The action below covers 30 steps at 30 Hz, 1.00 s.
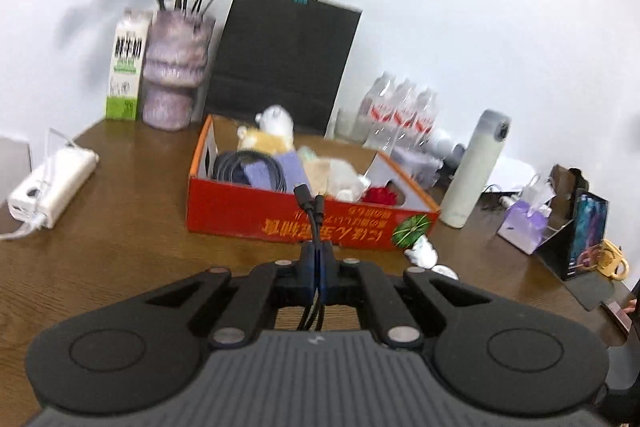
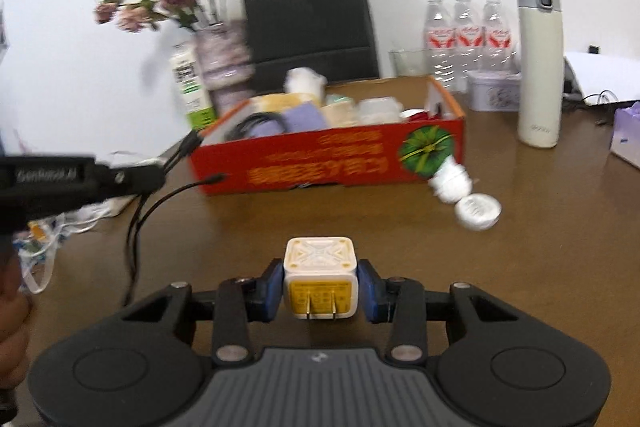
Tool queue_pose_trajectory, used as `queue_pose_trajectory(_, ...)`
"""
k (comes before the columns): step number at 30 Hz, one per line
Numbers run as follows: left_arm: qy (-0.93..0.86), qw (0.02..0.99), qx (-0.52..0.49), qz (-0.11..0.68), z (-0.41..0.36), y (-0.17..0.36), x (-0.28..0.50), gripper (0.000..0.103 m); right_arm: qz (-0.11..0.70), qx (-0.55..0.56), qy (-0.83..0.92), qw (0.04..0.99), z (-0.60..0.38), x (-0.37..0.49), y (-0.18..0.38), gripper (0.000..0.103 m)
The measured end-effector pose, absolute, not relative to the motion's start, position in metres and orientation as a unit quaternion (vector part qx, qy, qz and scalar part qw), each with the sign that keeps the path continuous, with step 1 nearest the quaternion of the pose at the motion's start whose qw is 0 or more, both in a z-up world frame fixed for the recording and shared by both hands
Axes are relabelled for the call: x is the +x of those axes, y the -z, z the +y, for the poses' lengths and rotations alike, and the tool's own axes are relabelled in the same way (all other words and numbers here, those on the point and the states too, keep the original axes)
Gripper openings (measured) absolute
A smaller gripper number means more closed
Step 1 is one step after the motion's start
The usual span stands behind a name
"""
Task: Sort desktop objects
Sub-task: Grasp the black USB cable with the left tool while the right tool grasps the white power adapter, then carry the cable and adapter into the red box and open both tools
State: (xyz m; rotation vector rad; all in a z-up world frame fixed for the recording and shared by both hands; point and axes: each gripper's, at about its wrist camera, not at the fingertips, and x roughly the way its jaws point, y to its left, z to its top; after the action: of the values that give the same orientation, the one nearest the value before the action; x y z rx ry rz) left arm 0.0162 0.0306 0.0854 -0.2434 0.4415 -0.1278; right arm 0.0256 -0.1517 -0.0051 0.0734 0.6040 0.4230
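My left gripper is shut on a black multi-plug charging cable, whose plug ends stick up in front of the red cardboard box. In the right wrist view the left gripper is at the left with the cable hanging from it. My right gripper is shut on a white and yellow plug charger, held above the brown table, short of the red box. The box holds a coiled black cable, plush toys and other small items.
Small white cups lie on the table by the box's right corner. A cream thermos, water bottles, a black paper bag, a flower vase, a milk carton and a white power bank stand around the box.
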Motion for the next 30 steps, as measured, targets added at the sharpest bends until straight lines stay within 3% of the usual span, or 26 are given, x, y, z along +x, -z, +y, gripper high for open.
queue_pose_trajectory(8,0.092,0.974,-0.139,0.156,0.051,-0.141,0.006,0.003,0.227,0.022,-0.216,0.949,-0.149,-0.002,-0.049,0.037)
queue_pose_trajectory(13,0.095,0.975,-0.152,0.134,0.067,-0.199,0.062,0.003,0.183,0.032,-0.208,0.96,-0.158,0.036,-0.095,0.037)
queue_pose_trajectory(19,0.09,0.97,-0.157,0.162,0.063,-0.24,0.155,0.003,0.211,0.082,-0.227,0.947,-0.165,0.127,-0.119,0.038)
queue_pose_trajectory(23,0.086,0.963,-0.15,0.209,0.055,-0.225,0.224,0.003,0.236,0.072,-0.211,0.946,-0.154,0.189,-0.116,0.038)
queue_pose_trajectory(30,0.089,0.934,-0.16,0.307,0.063,-0.136,0.296,0.003,0.321,0.013,-0.162,0.933,-0.122,0.273,-0.067,0.038)
